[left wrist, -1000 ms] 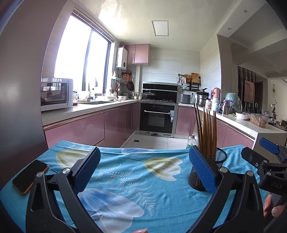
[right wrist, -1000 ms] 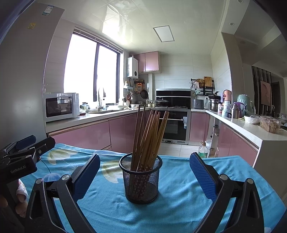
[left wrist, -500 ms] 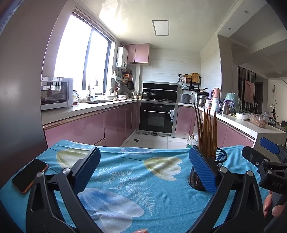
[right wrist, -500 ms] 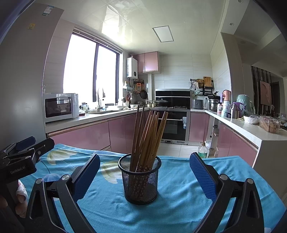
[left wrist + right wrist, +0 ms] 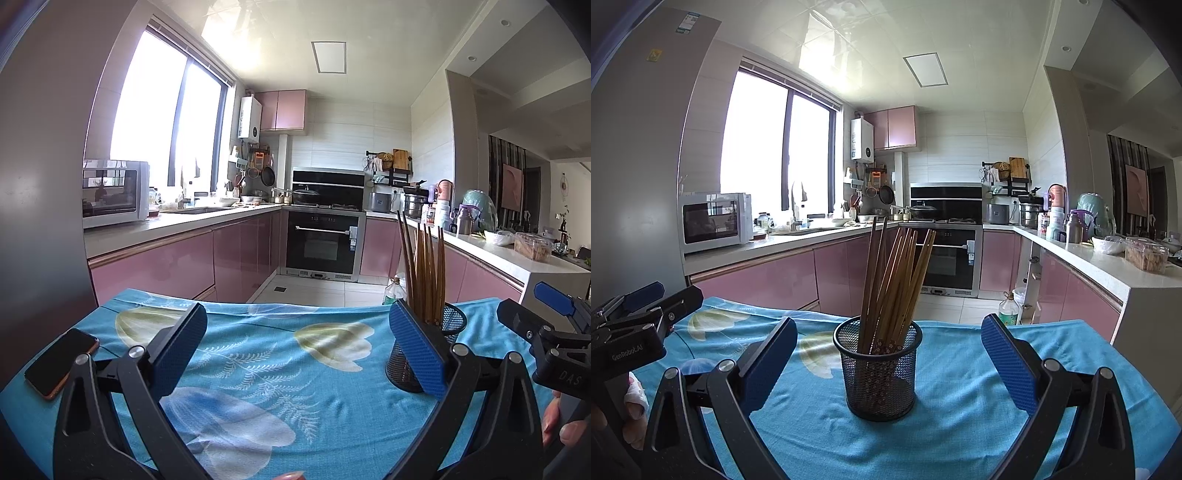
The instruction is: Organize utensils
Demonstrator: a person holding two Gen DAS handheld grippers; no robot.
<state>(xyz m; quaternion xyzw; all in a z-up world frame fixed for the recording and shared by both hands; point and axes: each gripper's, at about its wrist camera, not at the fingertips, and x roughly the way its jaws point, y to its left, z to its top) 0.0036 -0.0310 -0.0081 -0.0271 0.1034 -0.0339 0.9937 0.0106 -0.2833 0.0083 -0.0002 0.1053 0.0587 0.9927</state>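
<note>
Both tongs, left (image 5: 295, 345) and right (image 5: 886, 354), gaped empty; chopsticks (image 5: 894, 284) stood in the cup (image 5: 881, 373) near the tabletop's (image 5: 960, 413) far edge.

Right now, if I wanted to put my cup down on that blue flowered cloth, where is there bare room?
The widest bare stretch of the tablecloth lies between the phone at its left edge and the mesh cup of chopsticks. Cloth to the right of the cup is also bare. It is crowded around the cup itself, where the open right gripper faces it, and along the near edge by the open left gripper.
</note>
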